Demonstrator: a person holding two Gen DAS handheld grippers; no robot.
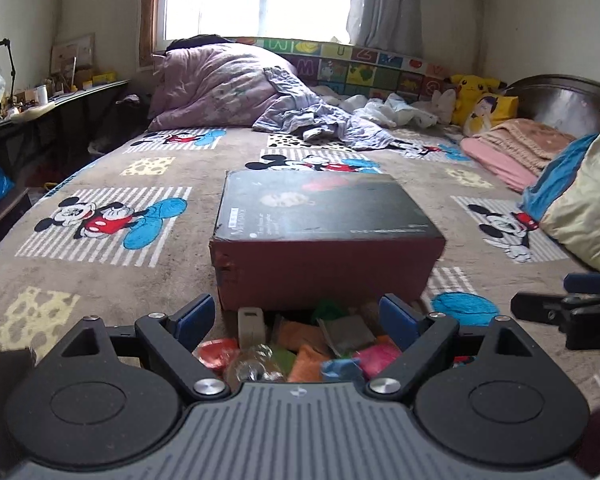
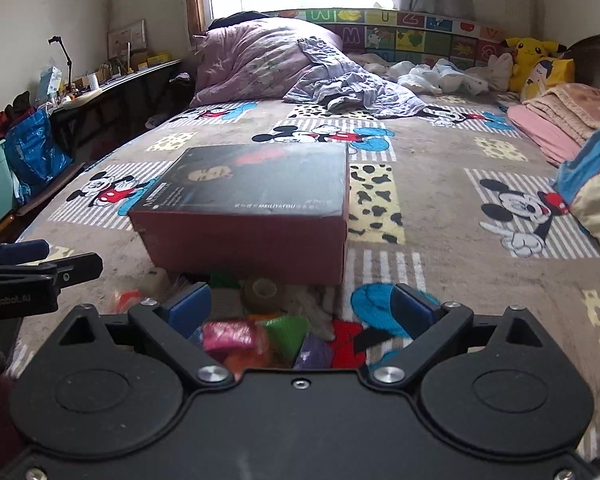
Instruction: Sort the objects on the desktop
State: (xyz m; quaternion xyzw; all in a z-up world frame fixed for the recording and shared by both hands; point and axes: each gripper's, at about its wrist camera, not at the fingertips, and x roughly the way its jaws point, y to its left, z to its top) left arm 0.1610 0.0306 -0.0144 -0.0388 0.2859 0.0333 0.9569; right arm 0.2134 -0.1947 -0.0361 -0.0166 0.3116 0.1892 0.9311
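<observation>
Both grippers hang wide open over the bed, nothing between their blue pads. Left gripper [image 1: 296, 314] is spread above the middle of a pile of small things; right gripper [image 2: 302, 306] is spread just as wide over the pile's right edge, and it shows in the left wrist view as a dark shape at far right.

Biggest thing in play is the bed [image 2: 440, 216], covered in a grey-brown cartoon-mouse blanket. On it, straight ahead of both grippers, sits the closed box [image 1: 324, 236], dark lid, dull red sides, flat on the blanket. At the far end a lilac duvet [image 1: 220, 84] is heaped under the window, a yellow plush toy [image 2: 534, 58] leans near the headboard, and folded pink blankets [image 2: 556, 120] lie along the right side.

Down to the small stuff now: the pile [image 1: 300, 344] lies on the blanket just in front of the box's near side, touching or almost touching it. In there: a red round piece [image 1: 216, 354], a crumpled clear wrapper [image 1: 256, 366], orange packets [image 1: 300, 338], a pink packet [image 2: 230, 336], a green triangular piece [image 2: 286, 332], a roll of brown tape [image 2: 264, 290] close to the box. Much of it is blurred, so the rest I cannot name.
</observation>
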